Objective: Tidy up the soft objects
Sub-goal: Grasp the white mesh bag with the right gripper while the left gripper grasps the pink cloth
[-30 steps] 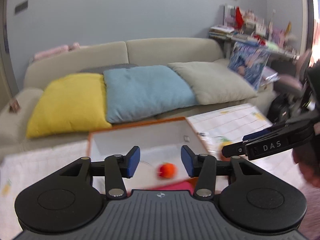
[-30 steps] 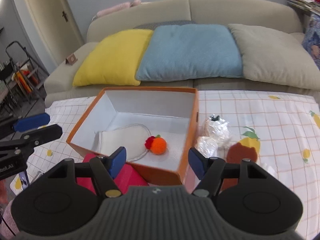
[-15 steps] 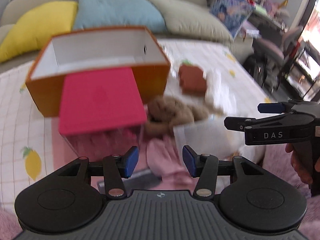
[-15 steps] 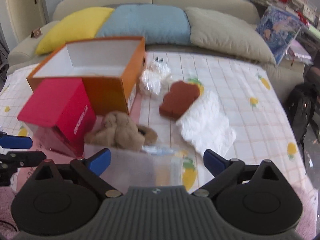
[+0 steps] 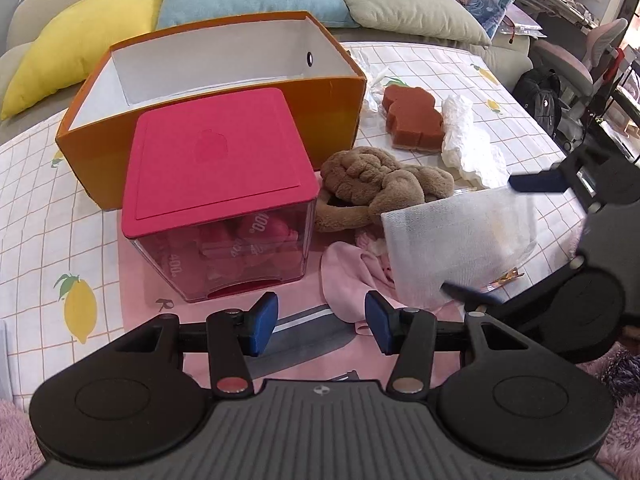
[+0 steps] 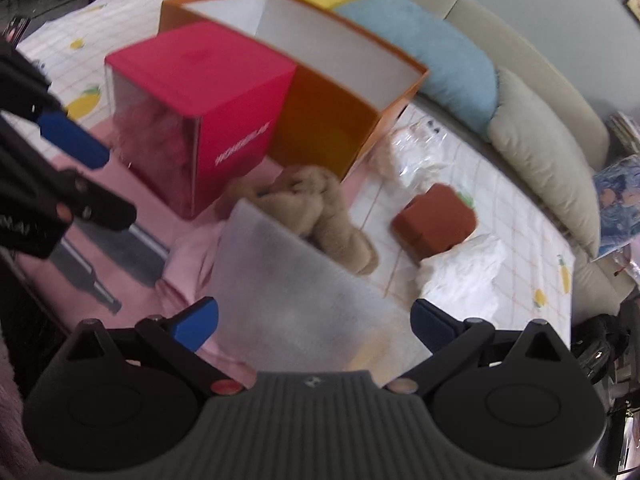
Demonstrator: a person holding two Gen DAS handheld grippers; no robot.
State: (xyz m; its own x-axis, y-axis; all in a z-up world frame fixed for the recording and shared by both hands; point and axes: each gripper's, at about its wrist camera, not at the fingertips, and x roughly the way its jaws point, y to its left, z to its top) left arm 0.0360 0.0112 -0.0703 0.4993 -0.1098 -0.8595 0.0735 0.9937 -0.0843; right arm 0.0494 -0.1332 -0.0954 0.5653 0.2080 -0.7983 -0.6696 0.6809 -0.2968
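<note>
Both grippers have tipped down from the sofa; right gripper (image 6: pixel 314 326), jaws just opened wide, straddles the frosted white pouch (image 6: pixel 304 292) ungripped near the table's front edge; next, close. Left gripper (image 5: pixel 321 323) spread, empty

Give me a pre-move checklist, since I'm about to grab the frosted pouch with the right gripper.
1. Right gripper open: ok, its jaws have just been opening wide.
2. Frosted pouch between its fingers: ok, pads not pressing yet.
3. Left gripper open and empty: ok.
4. Orange box open on top: ok.
5. Plush toy clear of the pouch: cannot tell, the pouch overlaps it in view.
</note>
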